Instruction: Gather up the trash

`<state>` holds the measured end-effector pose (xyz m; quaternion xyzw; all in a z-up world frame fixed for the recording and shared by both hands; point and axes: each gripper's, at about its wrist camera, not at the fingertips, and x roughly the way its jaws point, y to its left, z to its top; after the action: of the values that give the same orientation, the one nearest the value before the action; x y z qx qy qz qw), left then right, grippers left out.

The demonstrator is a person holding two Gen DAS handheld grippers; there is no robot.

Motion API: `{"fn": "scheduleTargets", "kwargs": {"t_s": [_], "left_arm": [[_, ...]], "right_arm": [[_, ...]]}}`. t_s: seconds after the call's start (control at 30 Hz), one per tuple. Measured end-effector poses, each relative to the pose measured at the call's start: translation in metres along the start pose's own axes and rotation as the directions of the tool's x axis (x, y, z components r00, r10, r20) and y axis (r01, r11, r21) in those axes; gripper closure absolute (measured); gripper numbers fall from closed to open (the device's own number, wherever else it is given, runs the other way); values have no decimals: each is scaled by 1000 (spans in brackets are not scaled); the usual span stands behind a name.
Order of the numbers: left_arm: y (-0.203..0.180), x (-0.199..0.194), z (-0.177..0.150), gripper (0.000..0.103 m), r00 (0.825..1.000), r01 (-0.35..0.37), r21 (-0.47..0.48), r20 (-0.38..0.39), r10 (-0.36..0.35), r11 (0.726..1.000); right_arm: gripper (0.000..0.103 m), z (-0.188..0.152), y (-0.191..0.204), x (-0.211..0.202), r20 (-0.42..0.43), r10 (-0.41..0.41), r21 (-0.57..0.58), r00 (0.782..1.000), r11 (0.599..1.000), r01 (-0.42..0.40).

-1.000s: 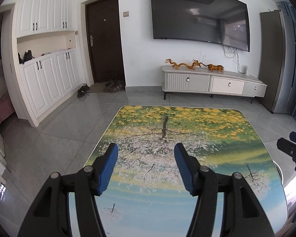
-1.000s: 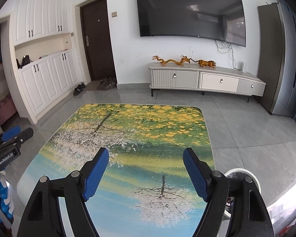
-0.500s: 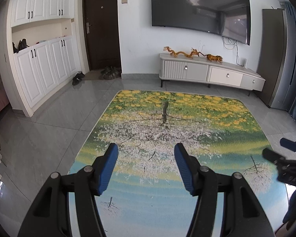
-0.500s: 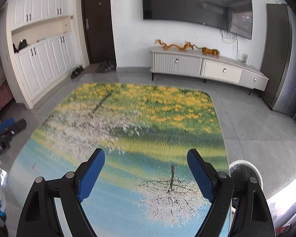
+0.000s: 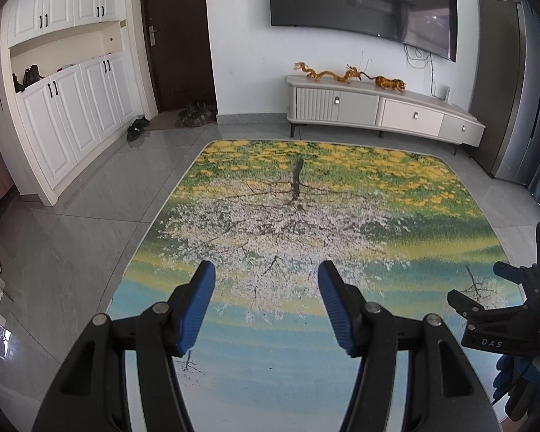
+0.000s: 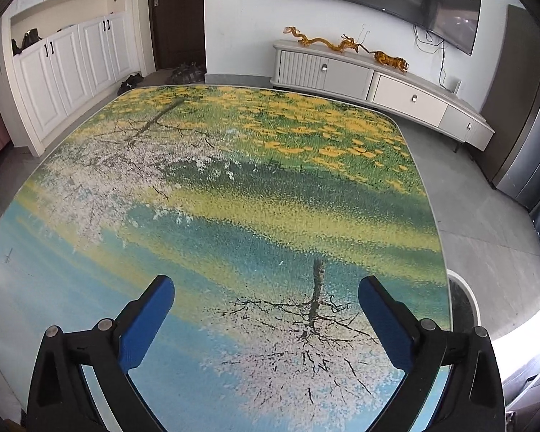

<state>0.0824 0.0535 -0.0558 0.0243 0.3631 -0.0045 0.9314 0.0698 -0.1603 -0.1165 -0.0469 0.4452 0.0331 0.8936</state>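
Where the two wrist views overlap, the largest item is the tabletop (image 5: 270, 378), a glossy surface printed with trees, yellow foliage and blue water; it fills the foreground of both views. Grey tiled floor (image 5: 72, 252) surrounds it. On the far wall hangs a dark television (image 5: 360, 0), and below it stands a low white media cabinet (image 5: 378, 111) carrying orange dragon figurines (image 5: 327, 72). White cupboards (image 5: 72, 115) line the left wall beside a dark door (image 5: 176, 36), with shoes (image 5: 136, 127) on the floor near it. A white round bin (image 6: 462, 302) sits on the floor just beside the right edge of the tabletop, partly hidden by that edge.

The left tool (image 5: 266, 298) stands moderately open over the tabletop, blue pads apart, nothing between them. The right tool (image 6: 266, 318) stands wide, its jaws having just been opening, nothing between them; it also shows at the right margin of the left wrist view.

No trash can be made out on the visible part of the tabletop in either view. Whether the bin holds anything cannot be told.
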Motion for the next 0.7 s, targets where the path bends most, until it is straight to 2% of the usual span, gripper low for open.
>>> {"fn": "scheduleTargets", "kwargs": {"t_s": [0.7], "left_arm": [[-7, 61, -34, 46, 993, -17, -26, -115, 14, 1000]], "right_arm": [[0, -3, -17, 24, -30, 40, 61, 999, 997, -38]]}}
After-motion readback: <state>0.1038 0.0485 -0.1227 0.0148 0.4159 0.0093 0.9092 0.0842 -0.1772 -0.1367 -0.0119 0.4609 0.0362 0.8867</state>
